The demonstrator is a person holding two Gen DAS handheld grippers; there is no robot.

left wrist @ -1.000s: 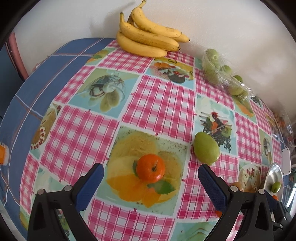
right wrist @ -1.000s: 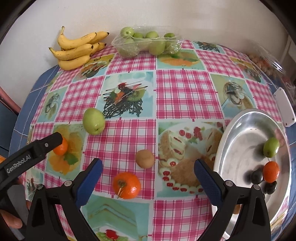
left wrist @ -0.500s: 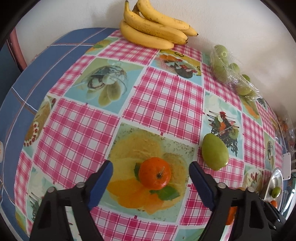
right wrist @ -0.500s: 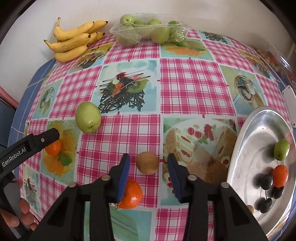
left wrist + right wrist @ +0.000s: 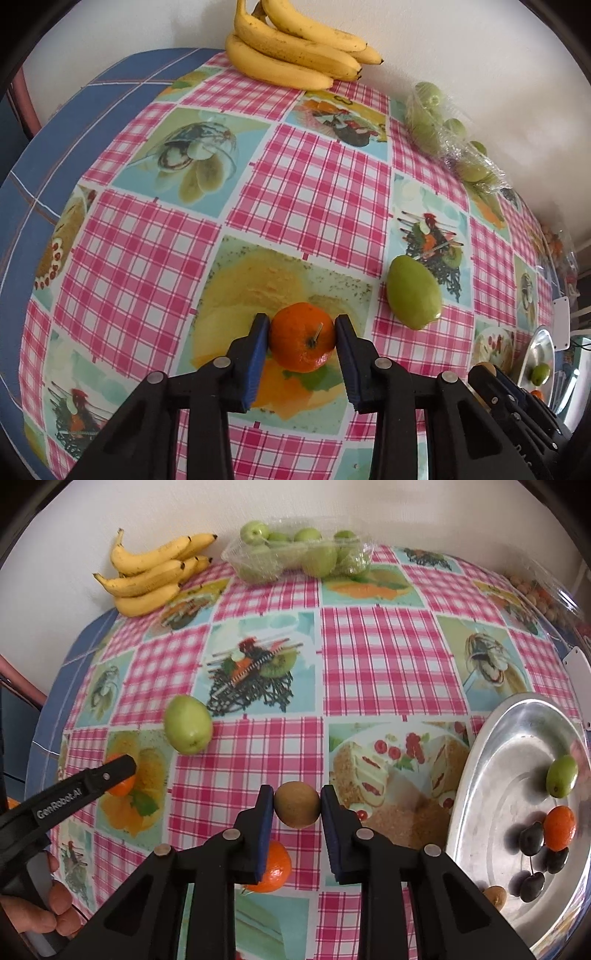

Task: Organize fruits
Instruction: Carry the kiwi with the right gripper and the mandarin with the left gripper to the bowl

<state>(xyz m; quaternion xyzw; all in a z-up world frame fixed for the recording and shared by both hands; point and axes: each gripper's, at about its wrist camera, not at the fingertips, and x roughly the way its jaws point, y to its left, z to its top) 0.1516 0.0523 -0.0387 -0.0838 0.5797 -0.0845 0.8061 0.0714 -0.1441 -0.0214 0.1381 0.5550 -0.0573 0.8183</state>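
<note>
An orange [image 5: 301, 343] lies on the checked tablecloth between the blue pads of my left gripper [image 5: 302, 323], whose jaws are closing, both pads touching its sides. From the right wrist view that gripper's finger [image 5: 110, 771] covers part of the same orange [image 5: 123, 788]. My right gripper [image 5: 297, 794] is shut on a small brown fruit [image 5: 297, 805] resting on the cloth. A second orange [image 5: 275, 867] lies partly under its left finger. A green fruit [image 5: 188, 723] sits loose between both grippers. The metal tray [image 5: 491, 738] at the right holds a green fruit, an orange, dark cherries and a brown fruit.
Bananas [image 5: 151, 576] and a clear box of green fruits [image 5: 299, 557] lie by the wall at the back. Another plastic container [image 5: 543, 594] stands at the far right. A person's hand [image 5: 48, 915] grips the left tool. The blue table edge [image 5: 55, 147] curves away on the left.
Both grippers went from wide open to closed in: the left around the orange, the right around the brown fruit. Both dipped slightly closer to the table.
</note>
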